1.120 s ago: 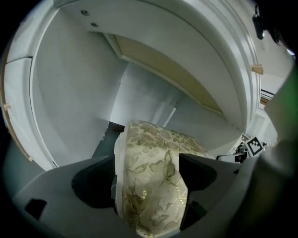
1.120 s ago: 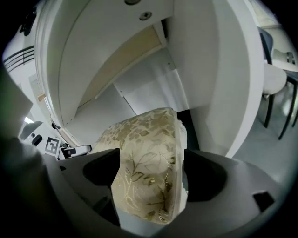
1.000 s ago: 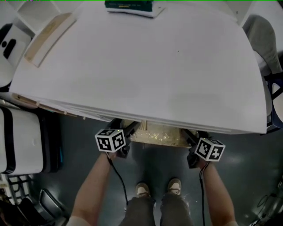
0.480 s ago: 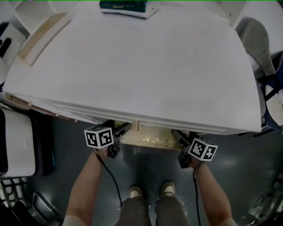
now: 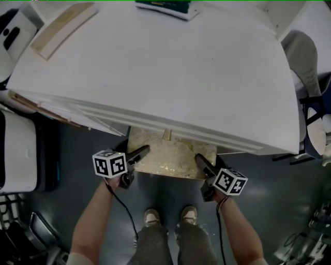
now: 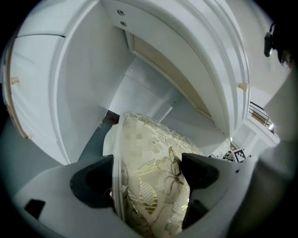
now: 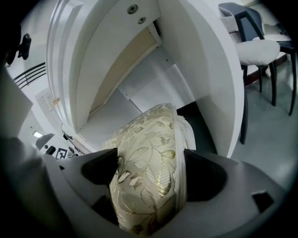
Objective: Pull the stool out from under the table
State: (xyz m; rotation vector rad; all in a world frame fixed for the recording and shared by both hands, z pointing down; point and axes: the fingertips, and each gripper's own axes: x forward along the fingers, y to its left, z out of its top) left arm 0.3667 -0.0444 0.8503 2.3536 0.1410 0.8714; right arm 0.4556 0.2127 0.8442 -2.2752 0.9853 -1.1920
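Stool (image 5: pixel 168 155), padded and leaf-patterned, juts past the white bench (image 5: pixel 155 67) edge, bare floor (image 5: pixel 168 191) behind; left gripper (image 5: pixel 140 151) fingers, just widened, and right gripper (image 5: pixel 199 158) fingers clamp its sides.

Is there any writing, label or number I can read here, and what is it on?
No readable text anywhere.
Green object on the table: print too small to read.
Cubes on the left gripper and right gripper: square patterns, not letters.
Stool: leaf pattern only.
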